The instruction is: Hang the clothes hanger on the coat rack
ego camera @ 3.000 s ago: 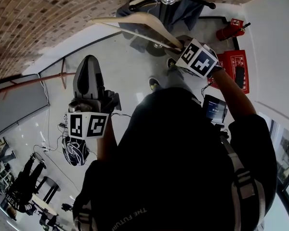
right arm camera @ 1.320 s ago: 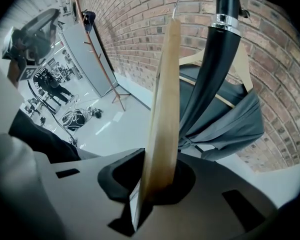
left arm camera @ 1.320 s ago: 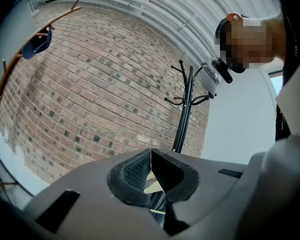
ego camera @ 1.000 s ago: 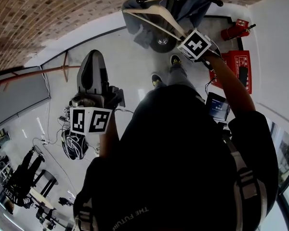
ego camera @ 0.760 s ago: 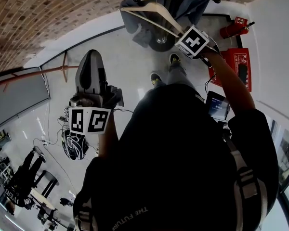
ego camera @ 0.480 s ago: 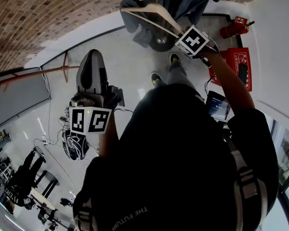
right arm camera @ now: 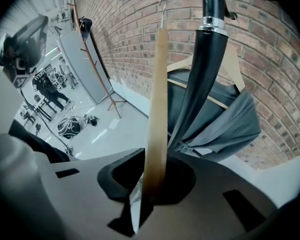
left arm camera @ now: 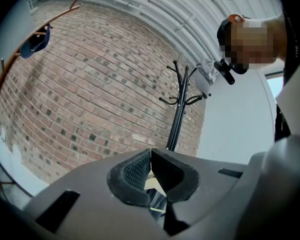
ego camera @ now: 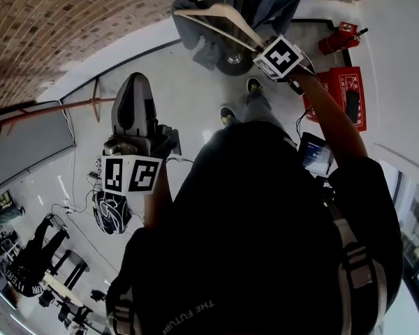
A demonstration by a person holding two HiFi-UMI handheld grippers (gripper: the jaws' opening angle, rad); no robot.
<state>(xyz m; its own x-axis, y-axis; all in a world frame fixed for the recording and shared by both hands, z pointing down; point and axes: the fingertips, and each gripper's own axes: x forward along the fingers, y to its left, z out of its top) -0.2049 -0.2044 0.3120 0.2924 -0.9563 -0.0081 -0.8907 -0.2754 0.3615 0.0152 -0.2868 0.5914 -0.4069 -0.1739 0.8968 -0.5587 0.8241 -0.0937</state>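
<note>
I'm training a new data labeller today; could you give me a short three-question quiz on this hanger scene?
1. Which gripper grips the wooden hanger?
2. True or false: the left gripper has its jaws wide apart.
3. Already hanging on the coat rack: A) grey garment, B) red bag, C) umbrella.
Key: 1 the right gripper; 2 false, they are together; 3 A.

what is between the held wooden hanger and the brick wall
In the right gripper view, behind the wooden hanger: the coat rack's black pole and a grey garment on a second hanger.
</note>
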